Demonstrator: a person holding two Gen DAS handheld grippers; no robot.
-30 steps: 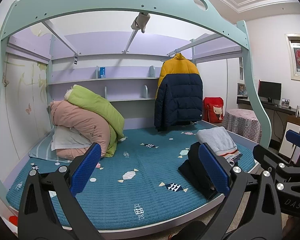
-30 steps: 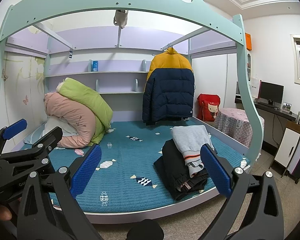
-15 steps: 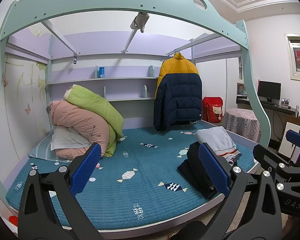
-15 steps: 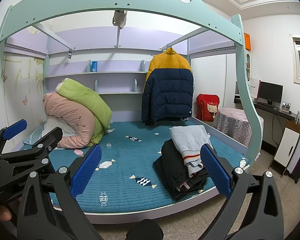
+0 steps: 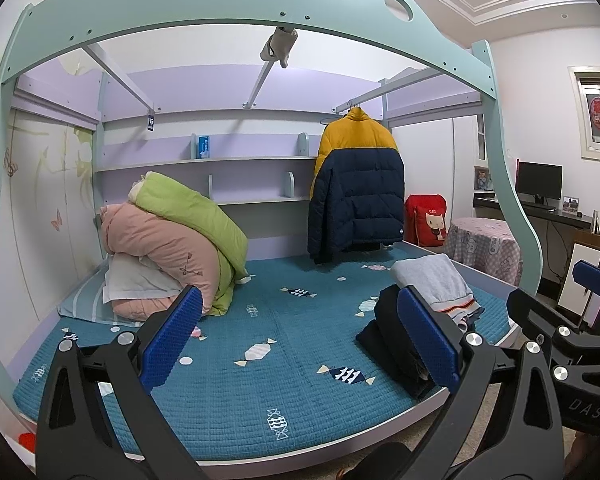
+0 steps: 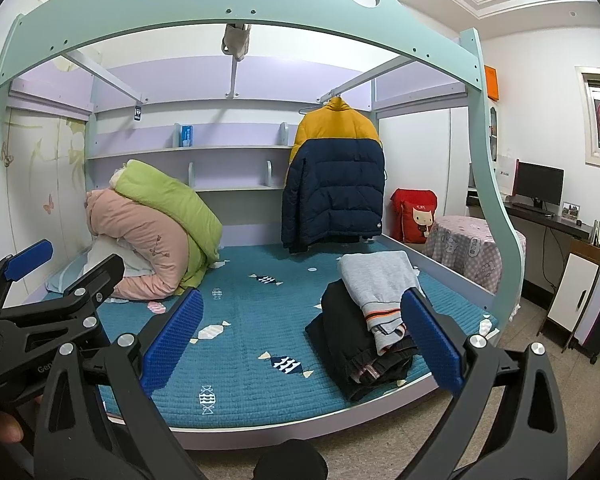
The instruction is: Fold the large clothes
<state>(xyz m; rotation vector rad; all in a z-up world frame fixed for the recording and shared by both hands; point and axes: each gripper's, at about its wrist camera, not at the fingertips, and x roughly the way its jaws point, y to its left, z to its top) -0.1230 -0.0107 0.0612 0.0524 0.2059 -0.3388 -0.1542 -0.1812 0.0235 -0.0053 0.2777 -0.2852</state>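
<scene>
Comparing with the views from a second ago, I am seeing almost nothing changing: both hand-held grippers are hovering off the foot of the bed [image 6: 236, 404] much as they were, so the fold is gaining no ground in this stretch. My left hand-held gripper [image 5: 300, 340] is standing spread wide with nothing between its pads, and my right hand-held gripper [image 6: 300, 340] is likewise released and empty. The clothes [image 6: 364, 332] are lying in a pile near the bed's right front edge, a grey jumper [image 6: 380, 280] draped over dark garments [image 6: 340, 332]. The pile is sitting ahead of the right gripper, toward its right finger, and well apart from both. A puffer jacket [image 6: 334, 184] is hanging on the rail behind.
</scene>
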